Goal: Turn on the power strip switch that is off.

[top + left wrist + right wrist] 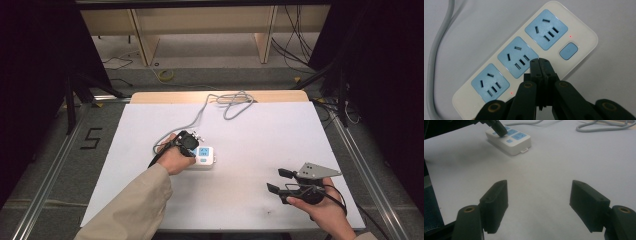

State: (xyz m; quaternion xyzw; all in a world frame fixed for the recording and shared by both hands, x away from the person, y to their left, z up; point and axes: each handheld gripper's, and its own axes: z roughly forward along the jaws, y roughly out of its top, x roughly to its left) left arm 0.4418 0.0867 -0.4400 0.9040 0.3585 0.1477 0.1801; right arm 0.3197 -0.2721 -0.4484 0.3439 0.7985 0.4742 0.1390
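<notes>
A white power strip [206, 156] with three blue sockets lies left of centre on the white table sheet [260, 135]. My left gripper [189, 142] is over it, shut with nothing between its jaws. In the left gripper view the closed tips [540, 62] point down at the strip [584, 32] just beside the middle socket [517, 56], covering what lies beneath them. A blue button [568, 51] and two red lights show on the strip. My right gripper [279, 181] hovers open and empty at the front right [539, 192], far from the strip [510, 141].
The strip's grey cable [200, 116] runs to the back of the table and coils there [235, 102]. A wooden edge [220, 96] borders the far side. Metal rails [45, 185] flank the table. Loose cables [295, 45] lie on the floor beyond.
</notes>
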